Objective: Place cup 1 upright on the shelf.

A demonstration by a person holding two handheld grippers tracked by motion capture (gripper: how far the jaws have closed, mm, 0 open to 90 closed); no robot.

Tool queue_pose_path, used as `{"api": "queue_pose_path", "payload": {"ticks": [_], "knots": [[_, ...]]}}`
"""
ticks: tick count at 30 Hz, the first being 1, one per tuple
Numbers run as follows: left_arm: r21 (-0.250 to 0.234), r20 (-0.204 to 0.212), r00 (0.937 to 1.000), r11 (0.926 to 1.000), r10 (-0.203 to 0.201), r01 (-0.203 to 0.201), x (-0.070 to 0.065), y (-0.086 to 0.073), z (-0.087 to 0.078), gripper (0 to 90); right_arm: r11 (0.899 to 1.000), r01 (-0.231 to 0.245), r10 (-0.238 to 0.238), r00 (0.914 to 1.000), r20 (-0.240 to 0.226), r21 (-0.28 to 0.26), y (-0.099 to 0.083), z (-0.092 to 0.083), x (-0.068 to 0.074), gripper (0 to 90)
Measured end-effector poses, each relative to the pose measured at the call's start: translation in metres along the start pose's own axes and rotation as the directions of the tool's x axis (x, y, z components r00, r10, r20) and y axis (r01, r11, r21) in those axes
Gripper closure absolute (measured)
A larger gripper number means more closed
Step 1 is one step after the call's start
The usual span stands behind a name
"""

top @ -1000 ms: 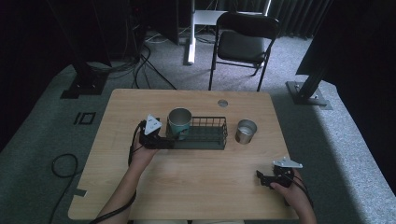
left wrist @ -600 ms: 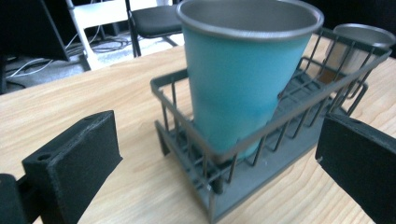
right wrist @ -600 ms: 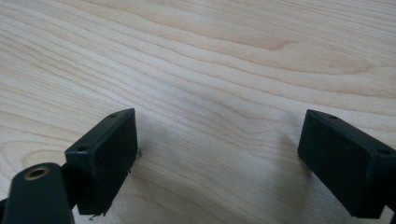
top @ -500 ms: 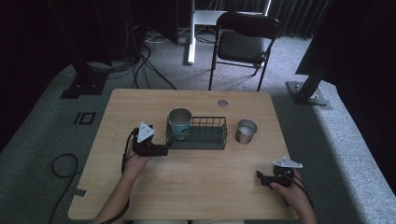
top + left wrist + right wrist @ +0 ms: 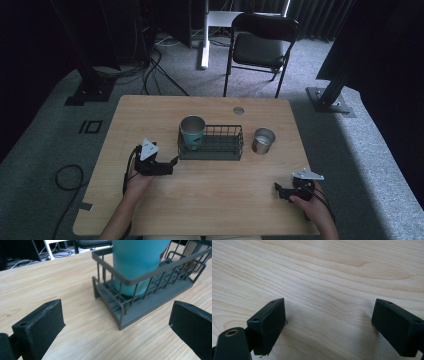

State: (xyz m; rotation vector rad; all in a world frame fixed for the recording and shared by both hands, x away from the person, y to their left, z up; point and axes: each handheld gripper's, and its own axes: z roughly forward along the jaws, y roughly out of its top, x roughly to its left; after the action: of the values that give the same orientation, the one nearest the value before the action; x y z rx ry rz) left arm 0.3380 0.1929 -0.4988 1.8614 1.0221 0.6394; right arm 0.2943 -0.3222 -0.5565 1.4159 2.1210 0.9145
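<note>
A dark wire basket [image 5: 220, 147] stands at the middle of the wooden table [image 5: 150, 115]. A teal cup [image 5: 192, 131] stands upright in its left end. My left gripper [image 5: 173, 164] lies just left of and slightly nearer than the basket, open and holding nothing. In the left gripper view the basket's [image 5: 150, 295] corner and the teal cup [image 5: 135, 265] are close ahead of the open left gripper [image 5: 117, 322]. My right gripper [image 5: 278, 190] rests near the table's front right, open. In the right gripper view, bare wood lies under the right gripper [image 5: 328, 325].
A shiny metal cup [image 5: 263, 140] stands on the table right of the basket. A small round grommet [image 5: 238, 110] sits near the far edge. Beyond the table are a black folding chair [image 5: 262, 47], cables and stand bases on the grey floor.
My left gripper has drawn back from the basket's left end toward the near side of the table. The right gripper has stayed put.
</note>
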Motion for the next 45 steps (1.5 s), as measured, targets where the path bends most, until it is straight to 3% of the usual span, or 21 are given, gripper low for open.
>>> {"api": "queue_pose_path", "payload": {"ticks": [10, 14, 18, 28, 33, 38, 45], "knots": [[0.04, -0.025, 0.9988, 0.9983, -0.041, 0.042, 0.009, -0.021, -0.01, 0.4, 1.0, 0.0, 0.0, 1.0, 0.0, 0.0, 0.0, 0.0, 0.0, 11.6], [0.081, -0.043, 0.9979, 0.9954, -0.049, 0.052, 0.012, -0.029, -0.012, 0.4, 1.0, 0.001, -0.001, 1.0, 0.0, 0.0, 0.0, 0.0, 0.0, 11.6], [0.076, -0.035, 0.9957, 0.9931, -0.086, 0.089, 0.018, -0.038, -0.019, 0.4, 1.0, 0.002, -0.002, 1.0, 0.0, 0.0, 0.0, 0.0, 0.0, 11.6], [0.084, -0.09, 0.9895, 0.9892, -0.112, 0.12, 0.03, -0.059, -0.035, 0.4, 1.0, 0.003, -0.003, 1.0, 0.0, -0.001, 0.0, 0.0, 0.0, 11.6], [0.101, -0.117, 0.9862, 0.9864, -0.117, 0.129, 0.035, -0.066, -0.044, 0.4, 1.0, 0.002, -0.002, 1.0, 0.0, -0.001, 0.0, 0.0, 0.0, 11.6], [0.142, -0.153, 0.9855, 0.9853, -0.073, 0.095, 0.038, -0.075, -0.051, 0.4, 1.0, 0.002, -0.002, 1.0, 0.0, -0.001, 0.0, 0.0, 0.0, 11.6], [0.167, -0.168, 0.9809, 0.9778, -0.099, 0.127, 0.046, -0.085, -0.061, 0.4, 1.0, 0.002, -0.002, 1.0, 0.0, -0.001, 0.0, 0.0, 0.0, 11.6]]}}
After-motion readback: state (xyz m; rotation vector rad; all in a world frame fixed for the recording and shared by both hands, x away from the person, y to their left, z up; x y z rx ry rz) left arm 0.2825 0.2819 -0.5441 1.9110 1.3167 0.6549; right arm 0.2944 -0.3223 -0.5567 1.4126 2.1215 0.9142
